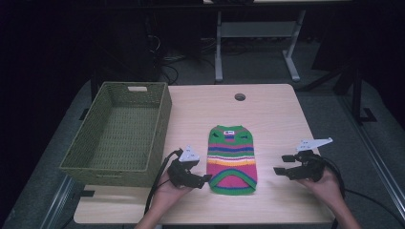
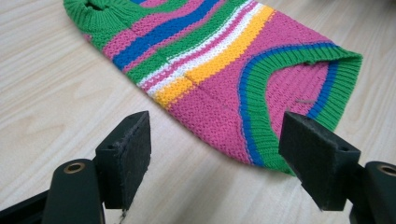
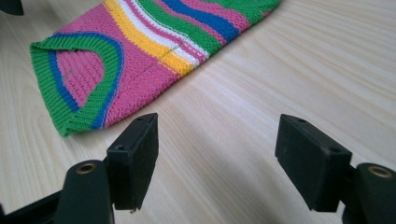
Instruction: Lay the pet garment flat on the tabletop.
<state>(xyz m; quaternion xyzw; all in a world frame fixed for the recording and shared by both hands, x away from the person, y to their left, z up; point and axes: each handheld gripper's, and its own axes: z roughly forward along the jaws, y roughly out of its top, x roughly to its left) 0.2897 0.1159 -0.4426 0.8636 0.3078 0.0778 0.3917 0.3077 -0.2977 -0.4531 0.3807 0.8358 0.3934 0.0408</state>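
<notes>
Nearest the camera in the high view, two forearms are seen entering from the six o'clock edge, each hand wrapped around a gripper. At about seven o'clock of the table the left gripper (image 1: 206,178) is held low with its jaws spread wide, just beside the near left corner of the striped knitted sweater (image 1: 231,159); in the left gripper view (image 2: 212,154) the green ribbed hem is seen lying between and beyond the two open pads, with nothing clamped. At about five o'clock the right gripper (image 1: 282,164) is held with its jaws likewise wide apart and empty, a strip of bare table (image 1: 277,109) being left between it and the sweater's right edge; in the right gripper view (image 3: 217,156) the hem is seen at eleven o'clock, clear of the pads. The sweater is laid flat near the table's middle, its collar pointing to twelve o'clock. At nine o'clock a woven green basket (image 1: 153,138) is set along the table's left edge. Farther off, at twelve o'clock, a round cable hole (image 1: 239,97) is cut into the tabletop.
</notes>
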